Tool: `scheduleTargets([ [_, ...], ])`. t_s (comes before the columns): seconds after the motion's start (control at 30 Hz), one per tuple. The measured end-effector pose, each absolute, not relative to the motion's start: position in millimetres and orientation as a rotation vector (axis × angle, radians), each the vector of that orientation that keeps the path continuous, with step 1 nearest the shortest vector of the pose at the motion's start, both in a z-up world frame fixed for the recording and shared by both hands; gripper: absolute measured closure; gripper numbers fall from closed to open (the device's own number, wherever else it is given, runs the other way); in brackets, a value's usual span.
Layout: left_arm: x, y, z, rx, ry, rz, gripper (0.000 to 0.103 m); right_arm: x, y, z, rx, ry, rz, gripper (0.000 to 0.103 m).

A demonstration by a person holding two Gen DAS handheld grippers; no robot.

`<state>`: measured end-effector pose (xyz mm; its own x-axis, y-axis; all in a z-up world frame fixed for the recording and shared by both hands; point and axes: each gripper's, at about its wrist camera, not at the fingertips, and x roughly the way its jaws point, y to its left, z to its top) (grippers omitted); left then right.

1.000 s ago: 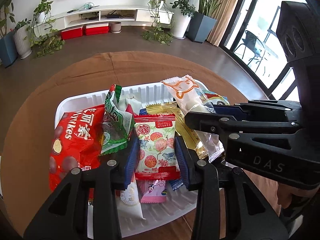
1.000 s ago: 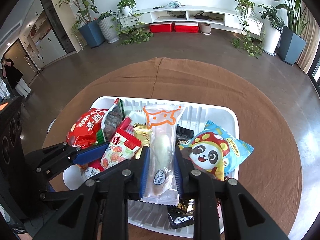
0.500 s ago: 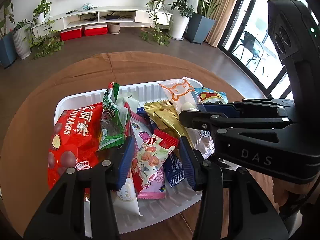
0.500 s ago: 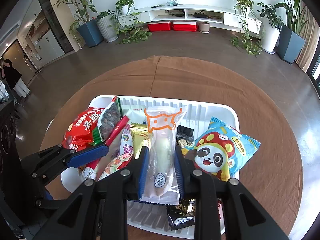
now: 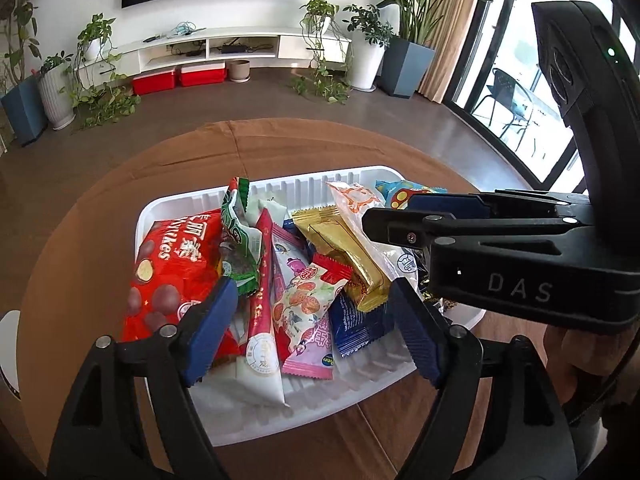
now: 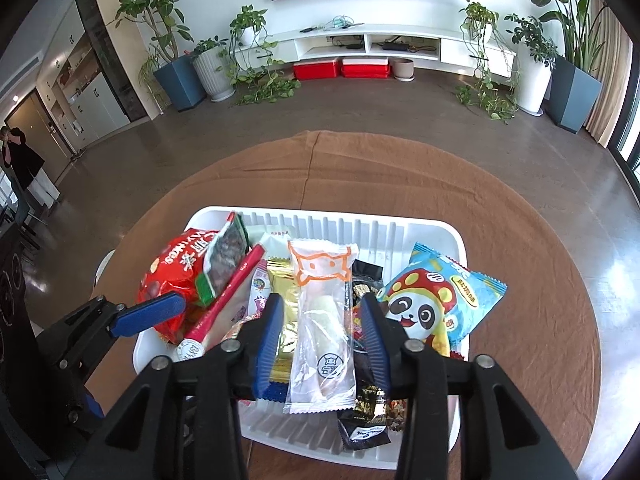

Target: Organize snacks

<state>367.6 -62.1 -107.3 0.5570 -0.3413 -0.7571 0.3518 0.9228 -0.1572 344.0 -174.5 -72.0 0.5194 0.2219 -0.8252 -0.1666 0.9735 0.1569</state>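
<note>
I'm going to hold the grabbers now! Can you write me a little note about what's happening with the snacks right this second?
Left tool: open and holding nothing, above the flowery packet in the white tray.
Right tool: open, with one finger on each side of the clear cat packet, not squeezing it.
Snacks: all are in the tray on the brown table, with the red bag on the left and the panda bag on the right.
Done: every snack in view is in the tray.
Left: they lie jumbled and overlapping, so they probably need straightening.
</note>
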Motion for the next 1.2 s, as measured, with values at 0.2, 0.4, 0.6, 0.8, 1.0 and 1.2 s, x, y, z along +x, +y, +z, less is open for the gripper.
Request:
scheduleTargets([
  [0.2,332,-46,-99,0.003,0.852,-0.369,0.001,317,-172,-54,0.073,0.92,0.243,0.031],
  [0.4,279,-32,-88,-0.001,0.812,-0.318,0.0,274,-173,-38,0.078,0.828,0.23,0.017],
  [0.6,223,-24,-64,0.007,0.763,-0.274,0.0,226,-177,-30,0.057,0.765,0.201,0.012],
  [0.8,175,-32,-33,0.08,0.701,-0.189,0.0,175,-182,-13,0.052,0.67,0.165,0.005],
  [1.0,134,-36,-6,0.111,0.638,-0.074,0.0,127,-179,10,0.01,0.531,0.117,0.0],
  [1.2,101,-35,15,0.136,0.588,0.074,0.0,83,-177,32,-0.041,0.367,0.037,0.0],
])
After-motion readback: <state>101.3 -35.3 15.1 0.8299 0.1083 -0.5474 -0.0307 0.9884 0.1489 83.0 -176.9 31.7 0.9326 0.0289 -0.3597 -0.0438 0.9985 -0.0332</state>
